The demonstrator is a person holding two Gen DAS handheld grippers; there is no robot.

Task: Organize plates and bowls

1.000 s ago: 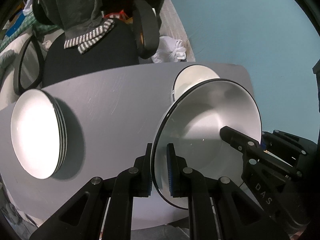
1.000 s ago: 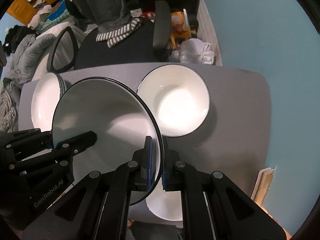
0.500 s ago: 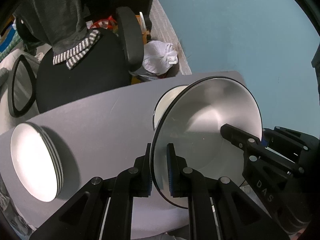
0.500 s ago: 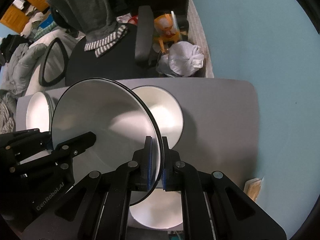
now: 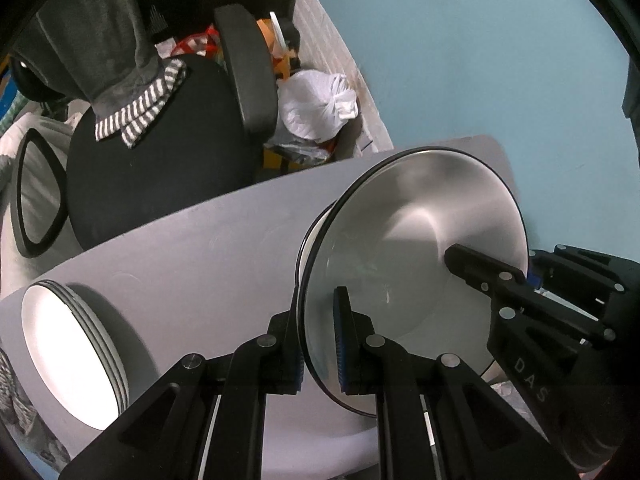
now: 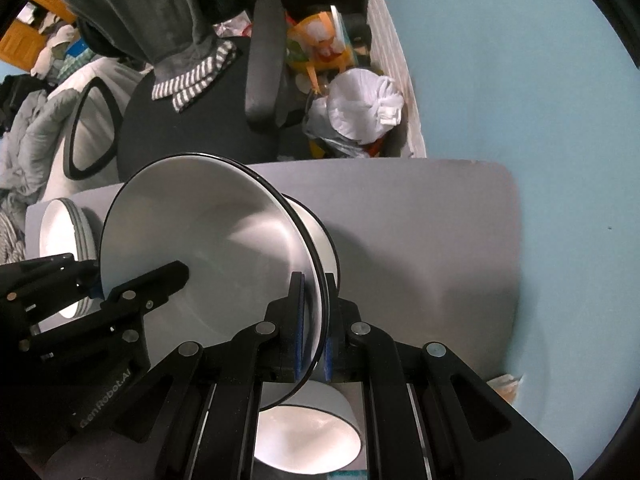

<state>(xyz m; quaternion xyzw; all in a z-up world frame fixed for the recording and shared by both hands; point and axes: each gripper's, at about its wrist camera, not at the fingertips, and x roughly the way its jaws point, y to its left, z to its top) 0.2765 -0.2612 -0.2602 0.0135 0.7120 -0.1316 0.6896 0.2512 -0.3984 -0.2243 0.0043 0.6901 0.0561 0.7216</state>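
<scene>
Both grippers hold one wide white bowl with a thin black rim [image 5: 416, 248] [image 6: 208, 232] above the grey table [image 5: 192, 256] [image 6: 420, 232]. My left gripper [image 5: 320, 344] is shut on its near-left rim, and my right gripper [image 6: 314, 328] is shut on the opposite rim. Directly beneath it a second white bowl [image 6: 326, 236] [image 5: 314, 228] rests on the table, mostly hidden, with only its edge showing. A stack of white plates [image 5: 72, 352] [image 6: 60, 228] lies at the table's left end. Another white bowl [image 6: 308, 436] sits near the front edge under the right gripper.
A black office chair [image 5: 160, 152] [image 6: 192, 120] with a grey garment and striped cuff over it stands just behind the table. A white tied bag [image 5: 316, 108] [image 6: 360, 108] and clutter lie on the floor beside it. A light blue wall [image 6: 520, 80] lies to the right.
Both grippers carried the held bowl across the table and slightly down; the resting bowl, clearly visible before, is now almost covered by it. The plate stack has slid toward the left in both views.
</scene>
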